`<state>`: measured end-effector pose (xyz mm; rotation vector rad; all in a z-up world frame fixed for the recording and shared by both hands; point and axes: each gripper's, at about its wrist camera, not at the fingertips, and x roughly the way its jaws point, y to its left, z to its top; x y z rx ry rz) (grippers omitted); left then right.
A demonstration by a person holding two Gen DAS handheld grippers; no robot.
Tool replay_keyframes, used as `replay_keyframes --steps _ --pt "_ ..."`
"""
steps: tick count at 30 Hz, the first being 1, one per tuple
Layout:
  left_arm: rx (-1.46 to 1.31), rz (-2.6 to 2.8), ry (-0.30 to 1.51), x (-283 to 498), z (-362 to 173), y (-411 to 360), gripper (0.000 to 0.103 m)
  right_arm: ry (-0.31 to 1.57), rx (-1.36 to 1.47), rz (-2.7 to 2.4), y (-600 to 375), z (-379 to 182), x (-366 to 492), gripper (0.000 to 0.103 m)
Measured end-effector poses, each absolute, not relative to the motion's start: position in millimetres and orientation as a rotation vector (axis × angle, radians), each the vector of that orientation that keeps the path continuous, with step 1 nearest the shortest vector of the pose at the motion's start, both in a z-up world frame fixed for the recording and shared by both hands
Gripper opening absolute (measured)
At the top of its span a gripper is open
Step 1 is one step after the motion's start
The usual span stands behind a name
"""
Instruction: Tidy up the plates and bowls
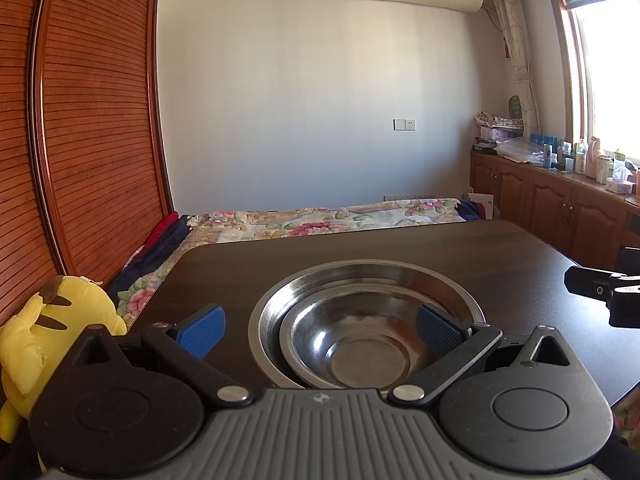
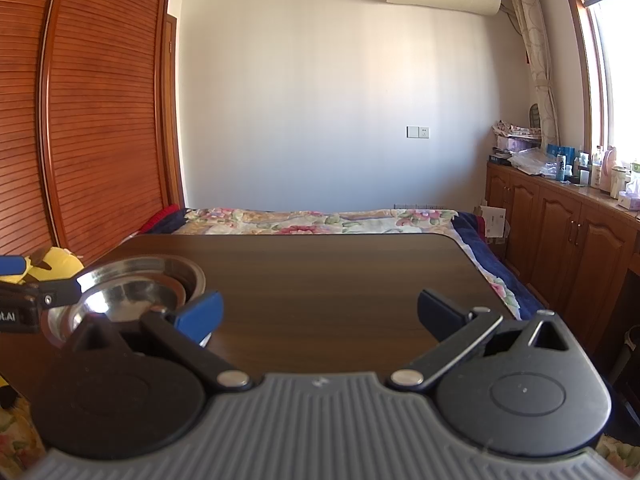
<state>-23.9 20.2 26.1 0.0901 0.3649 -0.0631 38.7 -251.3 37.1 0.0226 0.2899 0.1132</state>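
Observation:
A small steel bowl [image 1: 356, 344] sits nested inside a larger steel bowl [image 1: 384, 280] on the dark wooden table [image 1: 500, 248]. My left gripper [image 1: 320, 328] is open, with its right finger inside the bowls and its left finger outside their left rim. In the right wrist view the nested bowls [image 2: 132, 292] stand at the table's left side, partly hidden by the left gripper's black finger. My right gripper [image 2: 320, 312] is open and empty above bare table, to the right of the bowls.
A yellow plush toy [image 1: 52, 328] lies left of the table. A floral bedspread [image 1: 320, 220] covers the bed beyond the table's far edge. Wooden cabinets [image 2: 560, 220] with bottles stand on the right, a slatted wardrobe [image 1: 80, 120] on the left.

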Motion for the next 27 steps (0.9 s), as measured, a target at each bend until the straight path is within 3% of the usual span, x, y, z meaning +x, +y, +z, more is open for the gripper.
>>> replay_keyframes --steps 27 --pt "0.087 -0.068 0.367 -23.9 24.8 20.1 0.102 0.288 0.027 0.11 -254.0 35.2 37.8 0.103"
